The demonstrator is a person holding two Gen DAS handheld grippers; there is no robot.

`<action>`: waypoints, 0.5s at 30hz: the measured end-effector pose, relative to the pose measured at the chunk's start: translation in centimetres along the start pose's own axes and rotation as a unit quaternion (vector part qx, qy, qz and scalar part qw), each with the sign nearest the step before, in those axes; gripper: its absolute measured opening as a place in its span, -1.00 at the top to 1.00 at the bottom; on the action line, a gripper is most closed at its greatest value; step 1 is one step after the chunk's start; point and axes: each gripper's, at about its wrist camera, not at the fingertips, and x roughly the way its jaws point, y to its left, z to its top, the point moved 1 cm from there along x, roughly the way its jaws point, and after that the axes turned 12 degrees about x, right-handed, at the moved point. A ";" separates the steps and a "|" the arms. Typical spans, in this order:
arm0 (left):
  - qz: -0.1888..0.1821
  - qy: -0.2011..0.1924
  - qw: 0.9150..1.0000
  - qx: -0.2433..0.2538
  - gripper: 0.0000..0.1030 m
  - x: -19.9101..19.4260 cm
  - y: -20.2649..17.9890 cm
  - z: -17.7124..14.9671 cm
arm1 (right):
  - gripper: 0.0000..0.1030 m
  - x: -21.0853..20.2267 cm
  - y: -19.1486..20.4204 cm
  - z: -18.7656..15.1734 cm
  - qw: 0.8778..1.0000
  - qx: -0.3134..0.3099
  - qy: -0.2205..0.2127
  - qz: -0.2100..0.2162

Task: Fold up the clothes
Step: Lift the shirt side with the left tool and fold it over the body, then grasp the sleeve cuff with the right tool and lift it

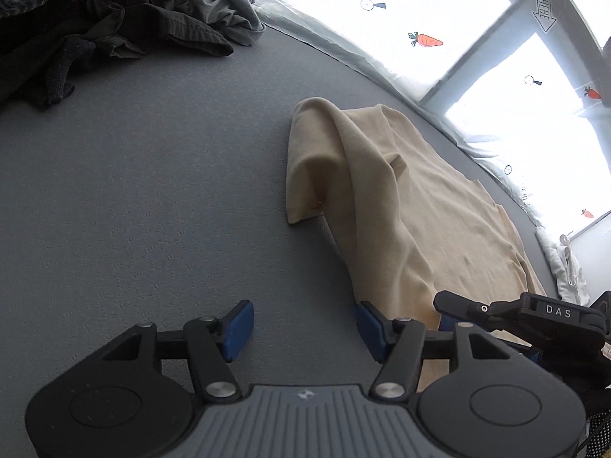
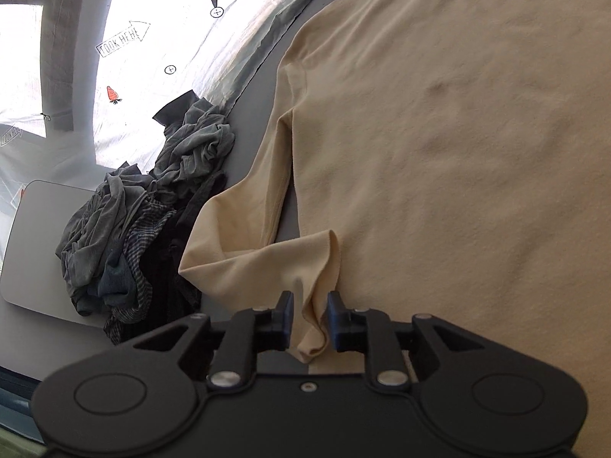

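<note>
A cream long-sleeved shirt point(image 1: 431, 206) lies spread on the grey table point(image 1: 152, 198), one sleeve humped up and draped over its near edge. My left gripper point(image 1: 301, 328) is open and empty above bare table, just left of the shirt. My right gripper point(image 2: 310, 315) has its blue pads either side of a bunched cream sleeve cuff point(image 2: 315, 305), closed on it. The shirt body point(image 2: 477, 145) fills the right of that view. The right gripper also shows in the left wrist view point(image 1: 534, 316), low at the right.
A pile of dark grey and checked clothes point(image 1: 114, 11) sits at the table's far left corner, also in the right wrist view point(image 2: 152, 210). A pale grey board point(image 2: 34, 252) lies under it. Bright windows with carrot stickers point(image 1: 427, 40) border the table.
</note>
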 end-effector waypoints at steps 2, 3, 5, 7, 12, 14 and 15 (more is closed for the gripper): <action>-0.007 -0.001 1.000 -0.006 -0.34 0.2 -0.1 0.2 | 0.42 0.3 0.2 0.0 1.000 -0.010 0.003 -0.005; -0.010 -0.002 1.000 -0.009 -0.40 0.3 -0.1 0.2 | 0.47 0.5 0.3 0.0 1.000 -0.015 0.005 -0.007; -0.009 -0.003 1.000 -0.010 -0.47 0.4 -0.3 0.3 | 0.91 0.8 0.6 0.0 1.000 -0.025 0.009 -0.012; 0.002 -0.002 1.000 -0.006 -0.49 0.6 -0.9 0.4 | 0.94 0.5 0.7 0.1 0.999 -0.037 0.001 -0.012; 0.058 0.003 0.998 0.026 -0.49 0.9 -3.2 0.2 | 0.94 -2.4 0.2 1.8 0.998 -0.047 -0.034 0.004; 0.069 -0.001 0.997 0.026 -0.49 1.0 -4.4 0.3 | 0.94 -4.0 -0.3 2.9 0.997 -0.051 -0.050 0.003; 0.073 -0.006 0.997 0.023 -0.49 1.1 -5.1 0.4 | 0.94 -5.0 -0.8 3.5 0.997 -0.047 -0.057 0.002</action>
